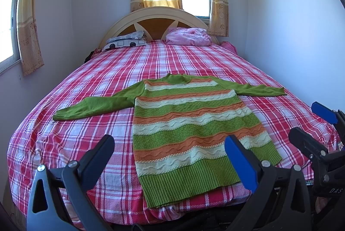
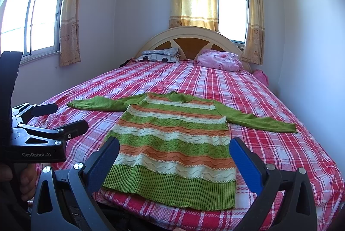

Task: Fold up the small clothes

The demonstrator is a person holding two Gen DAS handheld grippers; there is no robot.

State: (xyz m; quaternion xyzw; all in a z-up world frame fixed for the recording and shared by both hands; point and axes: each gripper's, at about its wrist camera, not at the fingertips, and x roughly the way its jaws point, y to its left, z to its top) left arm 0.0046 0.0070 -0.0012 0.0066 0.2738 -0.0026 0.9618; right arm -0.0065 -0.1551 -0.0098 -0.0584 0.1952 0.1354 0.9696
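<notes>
Knitwear is the job here: a striped green, orange and cream sweater (image 1: 194, 129) lies flat and face up on the plaid bed (image 1: 86, 84), both green sleeves spread wide, its ribbed hem at the near edge of the mattress. Nothing is folded yet. The left tool (image 1: 170, 157) hangs above the hem with its jaws spread wide and nothing between them; the right tool (image 2: 174, 164) hovers likewise over the hem, released and empty, just beside its partner. Trouble would most likely come from the knit itself: it looks thick and stretchy, so a pinch taken at one layer could drag the body askew, or catch the bedsheet along with the wool. The hem sits close to the mattress edge, so a careless pull toward the person could slide it off. With the two tools so close together, a crossing reach for a sleeve risks a collision.
</notes>
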